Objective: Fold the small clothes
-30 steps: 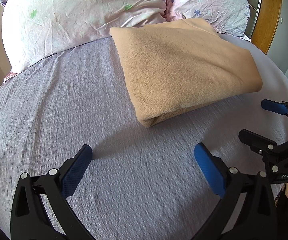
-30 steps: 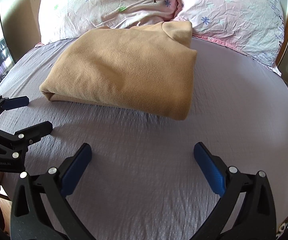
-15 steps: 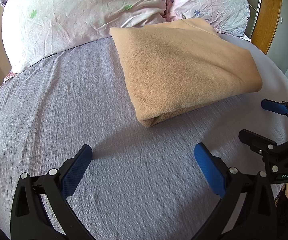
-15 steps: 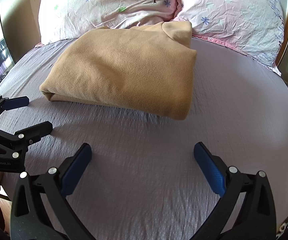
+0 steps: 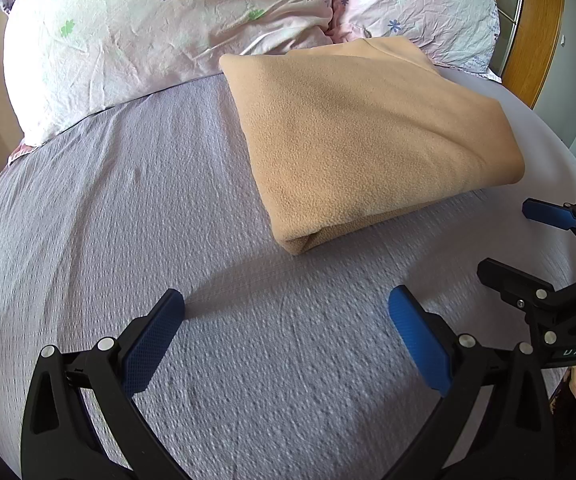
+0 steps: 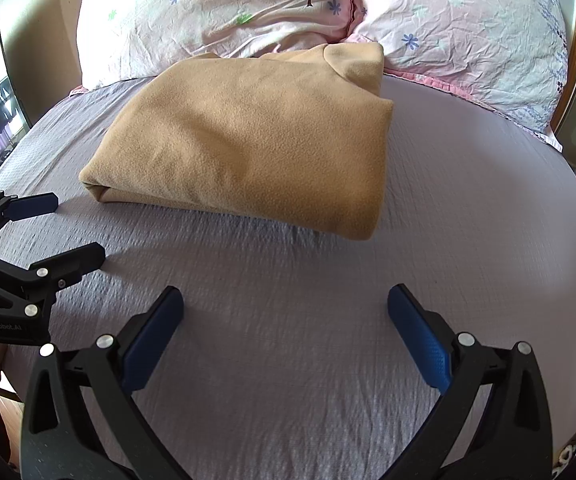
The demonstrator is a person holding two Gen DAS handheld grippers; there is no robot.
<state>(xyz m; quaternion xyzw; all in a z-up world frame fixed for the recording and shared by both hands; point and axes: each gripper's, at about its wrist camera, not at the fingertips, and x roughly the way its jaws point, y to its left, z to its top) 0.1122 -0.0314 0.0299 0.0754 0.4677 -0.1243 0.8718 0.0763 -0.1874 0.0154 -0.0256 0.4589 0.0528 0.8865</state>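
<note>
A tan fleece garment (image 5: 367,136) lies folded into a thick rectangle on the lilac bedsheet (image 5: 128,208), its far end against the pillows; it also shows in the right wrist view (image 6: 256,140). My left gripper (image 5: 286,308) is open and empty, a short way in front of the garment's near left corner. My right gripper (image 6: 286,306) is open and empty, in front of the garment's near edge. Each gripper shows at the side of the other's view, the right one (image 5: 507,240) and the left one (image 6: 72,228), both with jaws apart.
Two floral pillows (image 6: 224,8) (image 6: 467,28) lie along the head of the bed behind the garment. A wooden bed frame (image 5: 535,32) rises at the right. The bedsheet (image 6: 467,208) extends around the garment to the bed's edges.
Both grippers have crept slightly; the garment sits marginally lower in both views. Nothing was taken hold of or let go.
</note>
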